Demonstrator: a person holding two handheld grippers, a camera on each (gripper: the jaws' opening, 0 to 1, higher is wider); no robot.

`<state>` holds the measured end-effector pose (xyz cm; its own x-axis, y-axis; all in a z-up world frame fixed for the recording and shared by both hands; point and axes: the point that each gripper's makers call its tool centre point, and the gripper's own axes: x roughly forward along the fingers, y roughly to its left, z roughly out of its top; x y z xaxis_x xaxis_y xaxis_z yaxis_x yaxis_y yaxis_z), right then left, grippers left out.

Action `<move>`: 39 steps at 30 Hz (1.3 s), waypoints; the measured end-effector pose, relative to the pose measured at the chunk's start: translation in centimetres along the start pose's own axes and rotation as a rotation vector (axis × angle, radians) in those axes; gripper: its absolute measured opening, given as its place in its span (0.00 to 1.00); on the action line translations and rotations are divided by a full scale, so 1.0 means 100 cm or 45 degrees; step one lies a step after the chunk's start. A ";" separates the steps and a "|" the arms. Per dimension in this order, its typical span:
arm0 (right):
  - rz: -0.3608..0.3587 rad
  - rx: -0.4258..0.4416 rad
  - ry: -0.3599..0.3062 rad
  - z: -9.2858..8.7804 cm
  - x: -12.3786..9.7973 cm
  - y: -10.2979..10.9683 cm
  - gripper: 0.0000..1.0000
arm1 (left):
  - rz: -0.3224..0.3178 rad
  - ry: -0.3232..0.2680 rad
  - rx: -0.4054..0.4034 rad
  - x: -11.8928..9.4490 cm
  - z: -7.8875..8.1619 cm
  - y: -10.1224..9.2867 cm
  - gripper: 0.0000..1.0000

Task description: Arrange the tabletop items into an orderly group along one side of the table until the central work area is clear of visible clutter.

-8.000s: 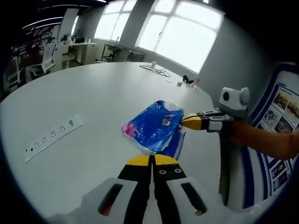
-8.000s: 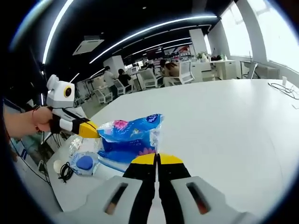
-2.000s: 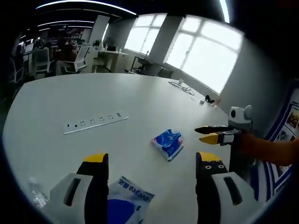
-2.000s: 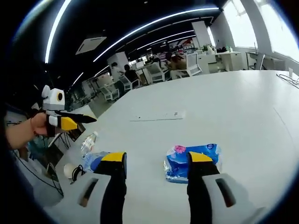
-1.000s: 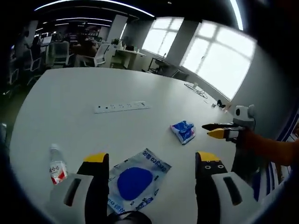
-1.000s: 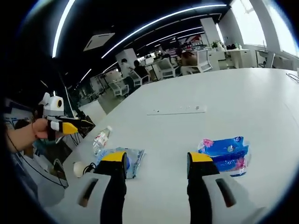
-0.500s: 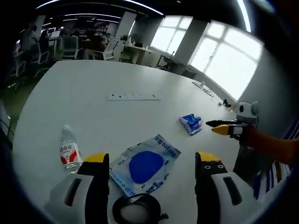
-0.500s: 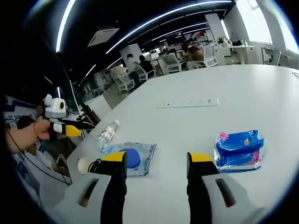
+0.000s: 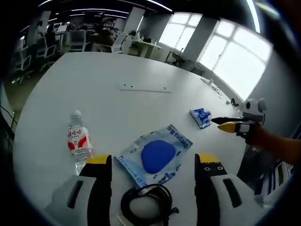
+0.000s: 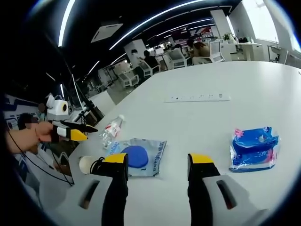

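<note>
Both claws released, jaws spread, nothing gripped. Left gripper hangs over the near cluster — bottle lying on its side, clear pouch with a blue pad just beside it, coiled cable at the table edge. Tissue pack sits well apart from these, ahead of the right gripper — likely next to be pulled in. Power strip lies mid-table, so the centre isn't clear yet.
</note>
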<state>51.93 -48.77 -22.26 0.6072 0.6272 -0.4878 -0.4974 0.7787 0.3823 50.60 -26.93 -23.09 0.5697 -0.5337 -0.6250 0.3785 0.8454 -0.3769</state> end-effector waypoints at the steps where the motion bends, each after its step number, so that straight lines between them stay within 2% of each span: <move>1: 0.002 -0.002 0.011 -0.002 0.002 0.000 0.49 | 0.012 0.011 -0.001 0.001 -0.003 0.003 0.72; 15: 0.013 0.006 0.077 -0.020 0.025 -0.005 0.46 | 0.067 0.072 -0.058 0.019 -0.015 0.021 0.57; 20: 0.020 0.010 0.091 -0.024 0.031 -0.005 0.45 | 0.083 0.085 -0.071 0.025 -0.018 0.025 0.55; 30: 0.037 0.008 0.154 -0.043 0.046 -0.002 0.42 | 0.114 0.126 -0.089 0.032 -0.027 0.030 0.52; 39: 0.046 0.004 0.181 -0.050 0.053 -0.004 0.36 | 0.192 0.178 -0.093 0.039 -0.033 0.039 0.42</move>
<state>52.24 -45.79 -28.95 0.4951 0.6471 -0.5798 -0.5151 0.7560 0.4040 51.88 -25.64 -29.23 0.5075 -0.3969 -0.7648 0.2394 0.9176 -0.3174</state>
